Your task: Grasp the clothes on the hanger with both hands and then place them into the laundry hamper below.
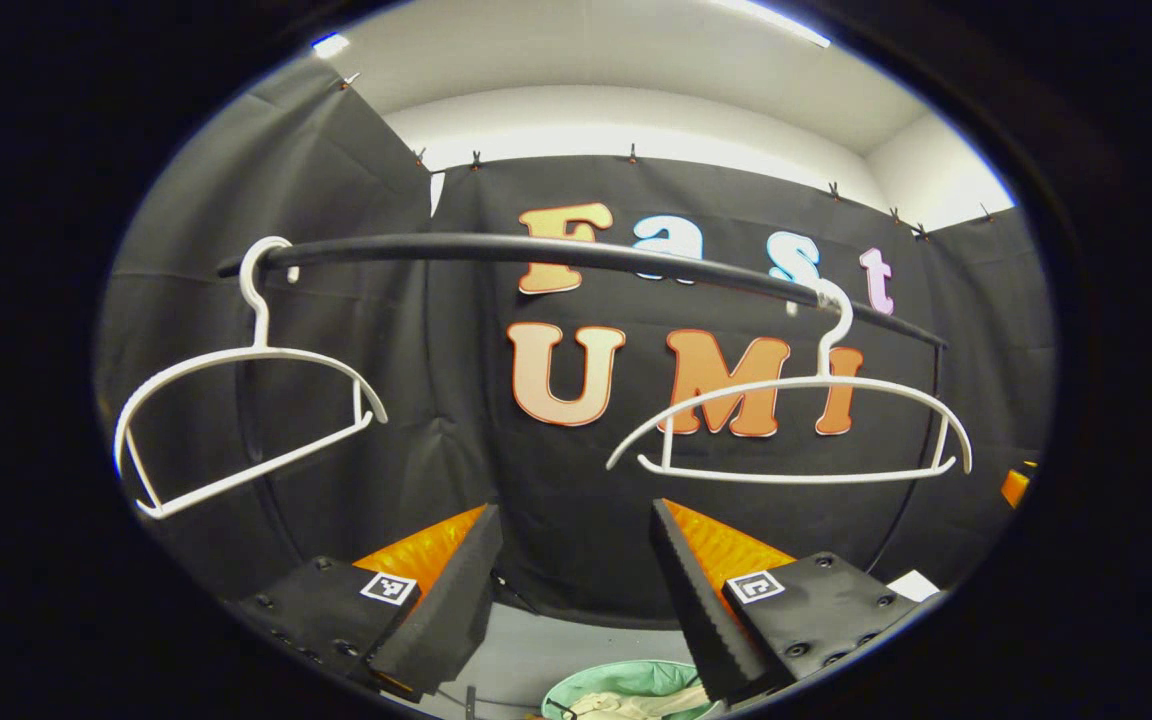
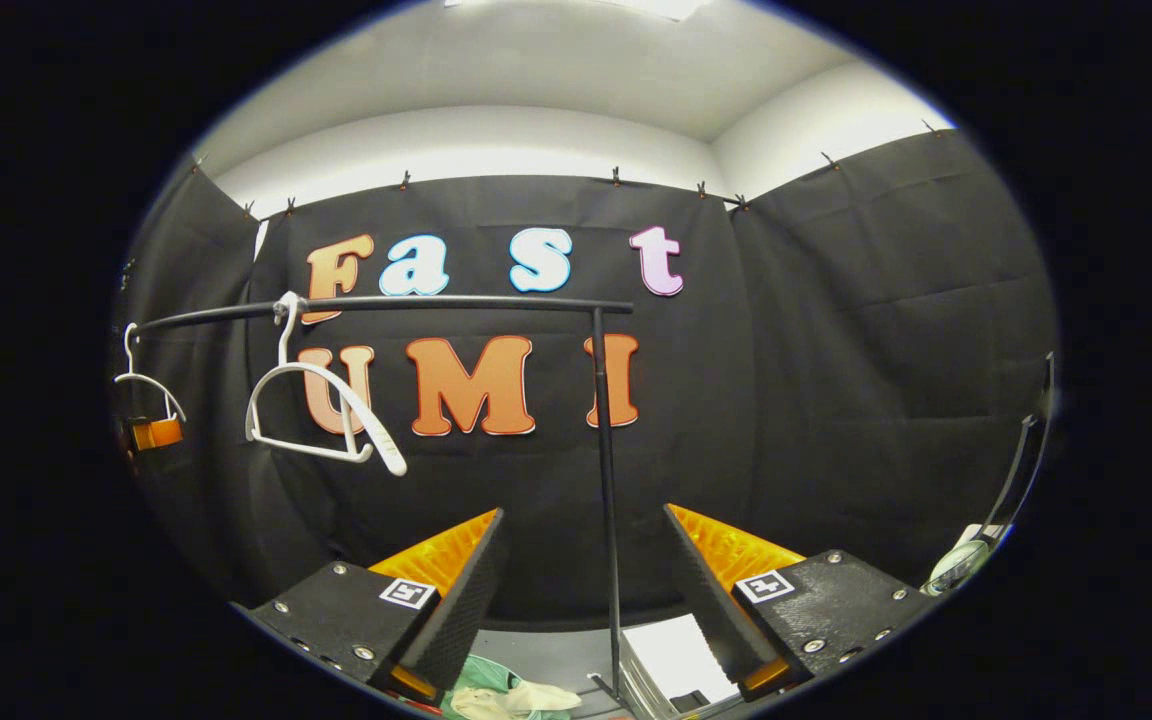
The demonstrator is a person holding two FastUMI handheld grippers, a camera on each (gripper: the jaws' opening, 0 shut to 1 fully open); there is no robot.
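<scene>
Two bare white hangers (image 1: 246, 420) (image 1: 796, 425) hang from a black rail (image 1: 576, 252) in the left gripper view. My left gripper (image 1: 576, 610) is open below them with nothing between its fingers. Under it sits a pale green hamper (image 1: 586, 685) holding cream clothes (image 1: 626, 703). In the right gripper view the same hangers (image 2: 321, 410) (image 2: 148, 385) hang at the left on the rail (image 2: 386, 303). My right gripper (image 2: 586, 610) is open and holds nothing. The cream clothes (image 2: 511, 698) lie on green below its left finger.
The rack's black upright post (image 2: 606, 480) runs down between my right gripper's fingers. A white block (image 2: 671, 655) rests on the floor by the post's foot. An orange piece (image 2: 156, 433) shows at the far left, and a round object (image 2: 956, 565) at the right edge.
</scene>
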